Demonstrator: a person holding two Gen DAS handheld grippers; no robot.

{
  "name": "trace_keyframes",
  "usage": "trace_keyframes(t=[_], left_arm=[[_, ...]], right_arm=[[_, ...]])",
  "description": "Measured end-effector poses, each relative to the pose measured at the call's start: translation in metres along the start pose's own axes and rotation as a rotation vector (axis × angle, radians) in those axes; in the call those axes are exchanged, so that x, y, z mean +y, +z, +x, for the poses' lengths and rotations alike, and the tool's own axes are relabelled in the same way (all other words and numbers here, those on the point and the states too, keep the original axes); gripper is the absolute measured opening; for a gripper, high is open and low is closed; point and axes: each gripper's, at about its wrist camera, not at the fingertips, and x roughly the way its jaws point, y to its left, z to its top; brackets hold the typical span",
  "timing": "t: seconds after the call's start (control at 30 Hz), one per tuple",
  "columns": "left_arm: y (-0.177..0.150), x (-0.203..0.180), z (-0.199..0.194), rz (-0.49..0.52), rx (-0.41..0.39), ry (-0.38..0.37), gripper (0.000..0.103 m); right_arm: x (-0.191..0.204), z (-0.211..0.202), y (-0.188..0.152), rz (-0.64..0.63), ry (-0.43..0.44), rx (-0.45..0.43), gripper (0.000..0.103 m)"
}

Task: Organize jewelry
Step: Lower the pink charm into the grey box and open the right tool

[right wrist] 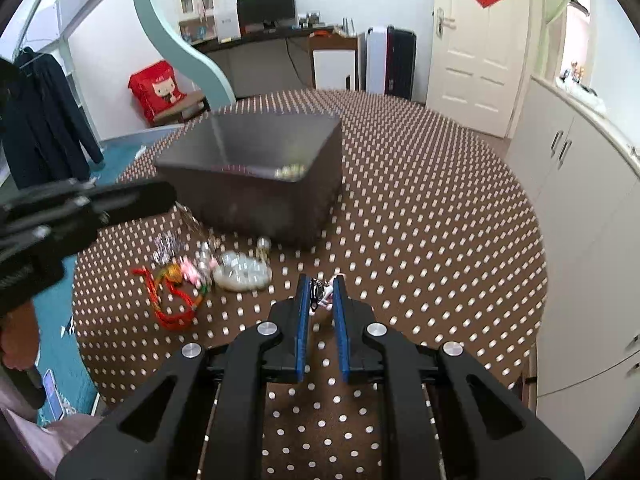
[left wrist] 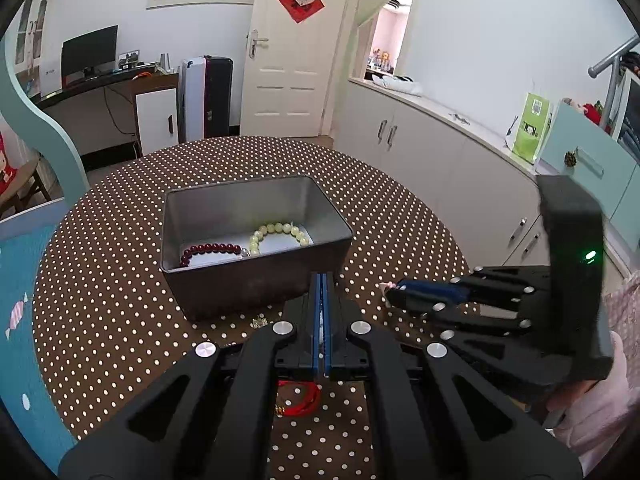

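A grey metal tin (left wrist: pixel 256 288) stands on the dotted table (left wrist: pixel 120 260), holding a dark red bead bracelet (left wrist: pixel 212 249) and a pale green one (left wrist: pixel 280 230). My left gripper (left wrist: pixel 322 280) is shut just in front of the tin. A thin glinting chain (right wrist: pixel 198 230) runs from under the left gripper (right wrist: pixel 172 196) down to a heap of clear beads (right wrist: pixel 240 274). The pinch itself is hidden. My right gripper (right wrist: pixel 321 286) is shut on a small black, white and pink trinket (right wrist: pixel 320 294) just above the cloth. A red cord bracelet (right wrist: pixel 172 304) lies by the heap.
The tin (right wrist: pixel 256 200) sits left of the table's middle, with bare cloth (right wrist: pixel 420 240) to its right. White cabinets (right wrist: pixel 580 200) line the right wall. A blue mat (left wrist: pixel 24 280) lies past the table's left edge. A person's hand (left wrist: pixel 592 412) holds the right gripper (left wrist: pixel 390 294).
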Motion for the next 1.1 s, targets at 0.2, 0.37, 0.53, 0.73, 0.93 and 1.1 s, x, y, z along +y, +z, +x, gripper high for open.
trace_keyframes(t=[0.2, 0.37, 0.53, 0.73, 0.93, 1.1], left_arm=[[0.013, 0.007, -0.01, -0.009, -0.048, 0.001, 0.0], [0.028, 0.014, -0.021, -0.018, -0.1, 0.012, 0.0], [0.042, 0.024, -0.03, -0.039, -0.145, 0.022, 0.0], [0.062, 0.03, -0.043, -0.048, -0.202, 0.025, 0.0], [0.078, 0.036, -0.046, -0.034, -0.227, 0.038, 0.0], [0.077, 0.044, -0.028, -0.062, -0.187, 0.037, 0.0]], right_arm=[[0.001, -0.02, 0.022, -0.021, 0.0, -0.086, 0.011], [0.005, -0.028, 0.036, -0.049, 0.009, -0.134, 0.011], [0.012, -0.025, 0.051, -0.083, 0.035, -0.168, 0.011], [0.018, -0.021, 0.068, -0.114, 0.059, -0.192, 0.011], [0.023, -0.008, 0.076, -0.134, 0.089, -0.174, 0.011], [0.023, 0.013, 0.073, -0.119, 0.112, -0.121, 0.013]])
